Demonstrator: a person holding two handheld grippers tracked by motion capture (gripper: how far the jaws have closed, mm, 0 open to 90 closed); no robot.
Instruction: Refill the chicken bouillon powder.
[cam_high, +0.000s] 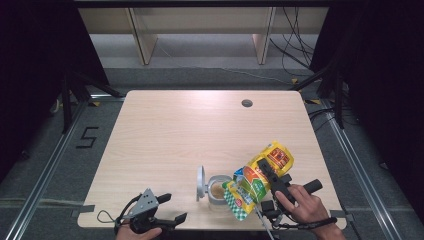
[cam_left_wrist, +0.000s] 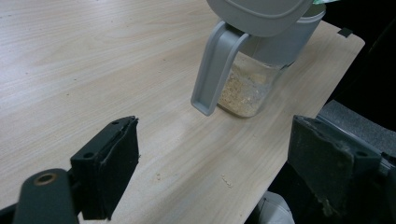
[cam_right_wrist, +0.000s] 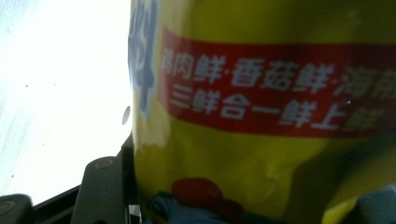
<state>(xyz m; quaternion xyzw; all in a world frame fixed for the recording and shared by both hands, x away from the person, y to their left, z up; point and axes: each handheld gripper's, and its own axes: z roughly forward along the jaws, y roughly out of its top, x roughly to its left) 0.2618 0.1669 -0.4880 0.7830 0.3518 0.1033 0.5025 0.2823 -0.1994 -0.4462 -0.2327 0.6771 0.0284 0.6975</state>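
Yellow seasoning bag held tilted over an open glass jar at the near edge of the tabletop.

The light wooden tabletop (cam_high: 200, 130) carries a small clear jar (cam_high: 218, 192) near its front edge, grey lid (cam_high: 200, 183) flipped up on its left side and pale granules (cam_left_wrist: 236, 91) lying in the bottom. The yellow bag (cam_high: 260, 177), printed with a red band and green-checked at its lower end, slants down from upper right with that lower end touching the jar's right rim. The right gripper (cam_high: 272, 181) has its fingers closed on the bag's middle, the hand (cam_high: 305, 202) behind it. The left gripper (cam_high: 167, 207) rests at the front left edge, well apart from the jar, fingers (cam_left_wrist: 109, 168) spread wide and holding nothing. A few crumbs (cam_left_wrist: 227, 181) lie on the wood between them.
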